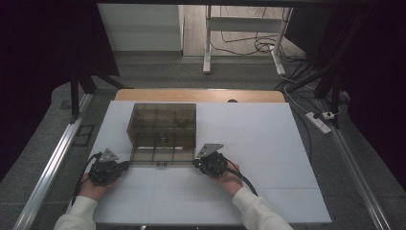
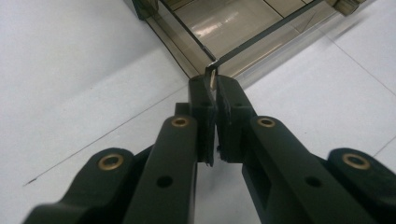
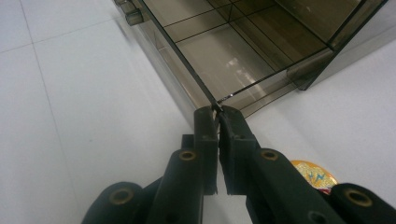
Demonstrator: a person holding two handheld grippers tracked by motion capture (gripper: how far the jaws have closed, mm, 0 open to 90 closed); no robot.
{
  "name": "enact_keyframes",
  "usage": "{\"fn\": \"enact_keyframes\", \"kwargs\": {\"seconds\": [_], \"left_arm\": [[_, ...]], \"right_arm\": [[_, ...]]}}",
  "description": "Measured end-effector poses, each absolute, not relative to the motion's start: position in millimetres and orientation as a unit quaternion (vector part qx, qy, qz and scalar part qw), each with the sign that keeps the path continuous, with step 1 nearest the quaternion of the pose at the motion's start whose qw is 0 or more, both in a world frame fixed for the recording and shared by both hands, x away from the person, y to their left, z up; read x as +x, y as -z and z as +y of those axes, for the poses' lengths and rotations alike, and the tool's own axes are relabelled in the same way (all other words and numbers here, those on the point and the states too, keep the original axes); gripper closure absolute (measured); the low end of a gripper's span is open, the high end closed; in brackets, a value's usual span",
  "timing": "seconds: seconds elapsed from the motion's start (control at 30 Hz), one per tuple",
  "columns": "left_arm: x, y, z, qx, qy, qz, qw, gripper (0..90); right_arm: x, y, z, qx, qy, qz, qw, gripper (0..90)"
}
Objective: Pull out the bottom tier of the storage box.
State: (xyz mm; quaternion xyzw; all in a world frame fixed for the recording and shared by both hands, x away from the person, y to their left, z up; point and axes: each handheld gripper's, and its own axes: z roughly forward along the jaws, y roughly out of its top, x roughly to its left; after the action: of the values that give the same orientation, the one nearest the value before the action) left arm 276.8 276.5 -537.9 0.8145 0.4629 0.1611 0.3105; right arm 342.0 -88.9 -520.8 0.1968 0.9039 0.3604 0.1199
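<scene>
A white table [image 1: 268,143] carried a smoky, see-through compartment box [image 1: 163,124] left of its middle. The box's lid [image 1: 163,155] was swung open toward the person, its front corners just off the surface. Thin dividers split the box into a grid; small dark bits showed in a few cells, too small and murky to identify.

The left gripper [image 1: 125,164] had its jaws pressed together on the lid's near-left corner [image 2: 211,71], and the right gripper [image 1: 196,164] was clamped the same way on the near-right corner [image 3: 216,106]. The jaws covered the corner edges where they were pinched.

A round yellow disc [image 3: 314,173] lay on the table just beside the right gripper, half hidden behind its jaw. Beyond the table stood a desk frame [image 1: 239,28] with loose cables [image 1: 249,45] on the floor.
</scene>
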Motion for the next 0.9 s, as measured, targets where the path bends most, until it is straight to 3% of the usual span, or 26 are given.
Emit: {"fn": "enact_keyframes", "kwargs": {"seconds": [0.7,0.8,0.9], "left_arm": [[276.4,539.6,275.7,0.817,-0.160,0.460,0.309,84.7],[276.2,539.5,273.4,0.817,-0.163,0.460,0.309,78.6],[274.3,536.6,271.5,0.809,-0.178,0.466,0.310,61.6]], "right_arm": [[342.1,523.3,-89.5,0.194,-0.359,0.905,0.118,85.5],[342.7,523.5,-89.8,0.196,-0.362,0.904,0.115,84.7],[342.0,522.2,-90.1,0.201,-0.364,0.901,0.125,73.7]]}}
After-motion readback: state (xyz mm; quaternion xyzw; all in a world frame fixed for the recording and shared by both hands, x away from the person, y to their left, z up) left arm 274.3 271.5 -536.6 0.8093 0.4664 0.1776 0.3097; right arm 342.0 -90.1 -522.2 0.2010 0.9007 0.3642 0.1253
